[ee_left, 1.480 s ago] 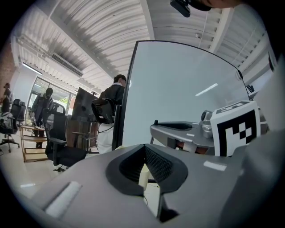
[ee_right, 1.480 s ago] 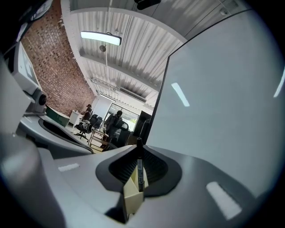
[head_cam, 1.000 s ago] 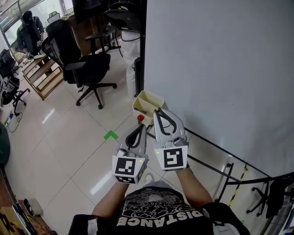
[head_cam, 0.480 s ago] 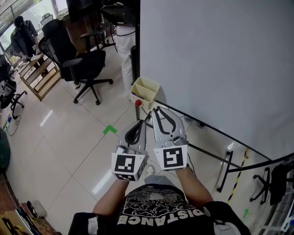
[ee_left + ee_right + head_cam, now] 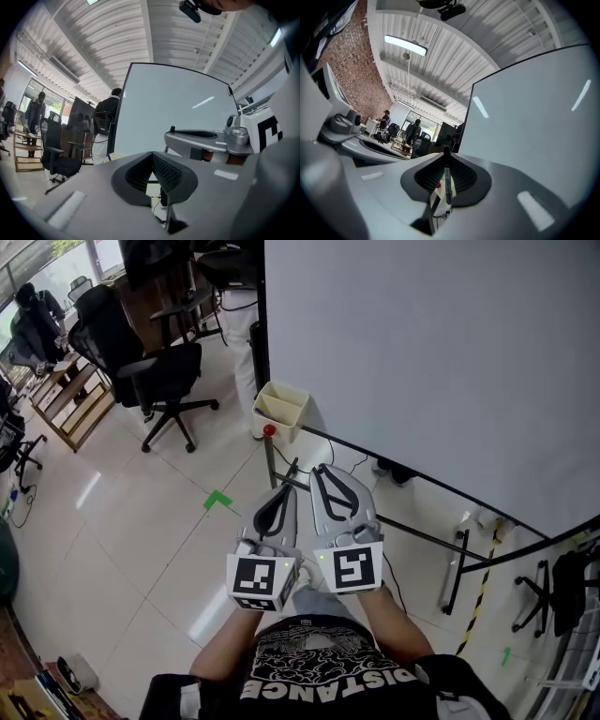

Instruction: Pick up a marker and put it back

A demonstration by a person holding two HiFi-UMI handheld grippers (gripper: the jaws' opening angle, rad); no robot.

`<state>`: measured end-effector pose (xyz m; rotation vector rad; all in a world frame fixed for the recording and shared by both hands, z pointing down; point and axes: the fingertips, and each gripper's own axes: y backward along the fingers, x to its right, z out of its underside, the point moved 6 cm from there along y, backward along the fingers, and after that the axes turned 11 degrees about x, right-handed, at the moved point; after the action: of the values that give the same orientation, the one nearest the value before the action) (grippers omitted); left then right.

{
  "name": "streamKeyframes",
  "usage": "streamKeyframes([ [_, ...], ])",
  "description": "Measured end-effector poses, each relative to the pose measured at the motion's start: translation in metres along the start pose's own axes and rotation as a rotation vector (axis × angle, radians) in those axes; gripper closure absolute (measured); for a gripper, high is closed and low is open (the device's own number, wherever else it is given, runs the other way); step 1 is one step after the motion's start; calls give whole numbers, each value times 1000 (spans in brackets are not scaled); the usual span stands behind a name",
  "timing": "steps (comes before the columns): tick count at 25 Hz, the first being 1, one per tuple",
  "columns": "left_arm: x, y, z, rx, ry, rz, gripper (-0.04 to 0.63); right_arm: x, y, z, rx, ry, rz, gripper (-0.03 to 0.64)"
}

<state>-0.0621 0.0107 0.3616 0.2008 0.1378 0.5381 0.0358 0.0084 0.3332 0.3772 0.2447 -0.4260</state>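
Marker [image 5: 447, 176] clamped upright in the right tongs [image 5: 446, 154]
Its long axis runs vertical across the jaws, one dark end poking above them. The left tongs [image 5: 153, 153] are clenched on nothing. A cream bin [image 5: 281, 407] hangs at the whiteboard's [image 5: 422, 352] lower corner; its contents cannot be made out.

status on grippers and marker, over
Left gripper shut, empty. Right gripper shut on marker. Bin ahead by whiteboard, nothing blocking.
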Motion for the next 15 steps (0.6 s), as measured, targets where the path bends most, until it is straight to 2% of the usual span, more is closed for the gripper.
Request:
streamKeyframes([
  [8, 10, 16, -5, 6, -27, -6, 591, -9, 18, -7, 2, -14, -4, 584],
  [15, 12, 17, -9, 5, -9, -17, 589, -8, 19, -12, 1, -15, -14, 584],
])
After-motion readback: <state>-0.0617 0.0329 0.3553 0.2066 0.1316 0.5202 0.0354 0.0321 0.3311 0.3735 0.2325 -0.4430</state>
